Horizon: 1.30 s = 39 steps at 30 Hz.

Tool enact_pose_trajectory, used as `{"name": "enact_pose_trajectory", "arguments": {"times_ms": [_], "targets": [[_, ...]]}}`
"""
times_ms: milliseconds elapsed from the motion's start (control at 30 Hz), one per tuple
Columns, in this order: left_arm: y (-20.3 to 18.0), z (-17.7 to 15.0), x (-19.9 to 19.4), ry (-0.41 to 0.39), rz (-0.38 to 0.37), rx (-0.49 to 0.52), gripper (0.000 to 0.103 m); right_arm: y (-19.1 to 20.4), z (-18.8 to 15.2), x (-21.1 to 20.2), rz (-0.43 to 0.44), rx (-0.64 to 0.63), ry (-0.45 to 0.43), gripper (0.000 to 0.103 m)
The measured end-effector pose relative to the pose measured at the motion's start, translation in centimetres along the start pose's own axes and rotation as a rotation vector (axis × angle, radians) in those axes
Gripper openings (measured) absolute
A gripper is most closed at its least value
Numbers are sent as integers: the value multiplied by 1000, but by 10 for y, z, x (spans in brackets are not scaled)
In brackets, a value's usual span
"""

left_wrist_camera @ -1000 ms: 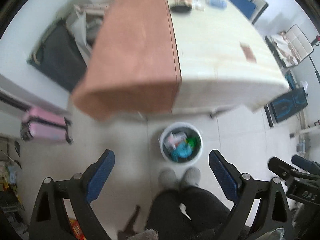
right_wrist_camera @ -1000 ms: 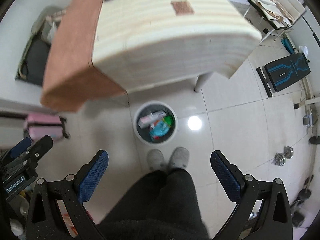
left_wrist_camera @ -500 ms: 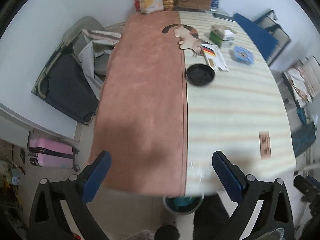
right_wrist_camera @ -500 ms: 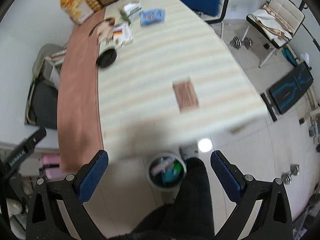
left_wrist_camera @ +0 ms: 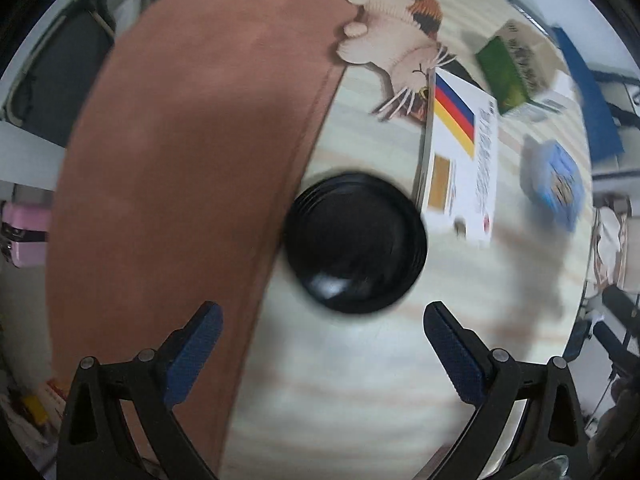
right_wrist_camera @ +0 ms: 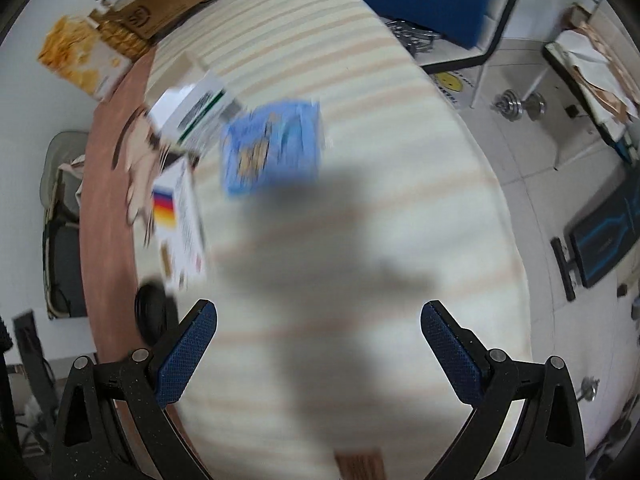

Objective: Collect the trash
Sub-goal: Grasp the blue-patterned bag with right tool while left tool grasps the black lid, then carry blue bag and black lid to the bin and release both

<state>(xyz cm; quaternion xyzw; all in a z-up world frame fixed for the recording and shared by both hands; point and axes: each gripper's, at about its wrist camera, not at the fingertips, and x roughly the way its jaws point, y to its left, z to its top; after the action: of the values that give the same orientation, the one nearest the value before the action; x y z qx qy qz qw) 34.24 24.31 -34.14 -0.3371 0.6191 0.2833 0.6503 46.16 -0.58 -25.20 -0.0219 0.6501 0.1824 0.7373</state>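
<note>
Both views have swung from floor bin to tabletop; left gripper [left_wrist_camera: 322,318] and right gripper [right_wrist_camera: 319,317] gape empty.

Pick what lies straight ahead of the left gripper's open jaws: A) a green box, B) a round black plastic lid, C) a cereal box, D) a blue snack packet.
B: the round black plastic lid lies on the striped tablecloth just beyond the empty, open left gripper.

Black round lid [left_wrist_camera: 354,248] flat on table [left_wrist_camera: 360,400], at brown cloth's [left_wrist_camera: 192,184] edge. Booklet [left_wrist_camera: 464,160] just beside lid. Blue packet [left_wrist_camera: 554,184] and green box [left_wrist_camera: 506,70] farther off, blurred.
</note>
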Motion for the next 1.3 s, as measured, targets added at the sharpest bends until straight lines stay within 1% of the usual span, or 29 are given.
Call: {"name": "enact_pose_trajectory", "arguments": {"times_ms": [67, 133, 167, 200, 233, 267, 300, 333, 367, 433, 500, 533, 600, 767, 900, 1033, 1133, 1167, 1233, 1267, 1300], "targets": [[-7, 13, 13, 20, 9, -11, 102, 1, 23, 13, 10, 1, 1, 102], [-12, 21, 24, 31, 16, -20, 102, 3, 52, 30, 25, 9, 3, 97], [-13, 24, 27, 32, 27, -24, 102, 4, 62, 37, 32, 16, 6, 92], [-13, 26, 29, 23, 34, -28, 102, 6, 66, 42, 38, 20, 7, 88], [-13, 27, 29, 14, 42, -29, 99, 8, 76, 51, 49, 22, 13, 86], [-12, 27, 29, 6, 53, -30, 91, 9, 76, 54, 50, 21, 14, 79], [-11, 28, 28, -4, 54, -29, 91, 12, 82, 62, 50, 16, 15, 68], [-9, 28, 26, -15, 50, -28, 89, 14, 85, 68, 54, 9, 18, 62], [-9, 28, 25, -21, 52, -24, 87, 16, 88, 73, 61, 1, 22, 45], [-8, 28, 22, -39, 69, -8, 86, 21, 88, 78, 57, -15, 8, 38], [-6, 27, 18, -53, 84, 0, 86, 25, 85, 75, 53, -43, -22, 20], [-4, 25, 15, -62, 88, 1, 86, 27, 83, 73, 49, -53, -30, 20], [0, 22, 8, -78, 96, 7, 86, 27, 77, 66, 66, -53, -41, 14], [-1, 7, -18, -130, 98, 27, 86, 21, 57, 40, 98, -47, -77, 12], [8, -20, -48, -188, 95, 61, 86, 13, 25, 18, 125, -37, -93, 12], [13, -55, -75, -243, 80, 103, 86, 9, -23, -4, 138, -39, -103, 11], [23, -85, -94, -278, 50, 136, 86, 8, -64, -21, 143, -48, -112, 11], [25, -89, -97, -284, 43, 146, 86, 9, -83, -28, 145, -51, -119, 11], [36, -113, -109, -304, 12, 172, 86, 10, -119, -41, 144, -58, -133, 11], [37, -119, -111, -309, 5, 183, 86, 10, -131, -45, 146, -57, -137, 11], [43, -130, -115, -320, -6, 200, 86, 10, -154, -53, 152, -49, -146, 11]]}}
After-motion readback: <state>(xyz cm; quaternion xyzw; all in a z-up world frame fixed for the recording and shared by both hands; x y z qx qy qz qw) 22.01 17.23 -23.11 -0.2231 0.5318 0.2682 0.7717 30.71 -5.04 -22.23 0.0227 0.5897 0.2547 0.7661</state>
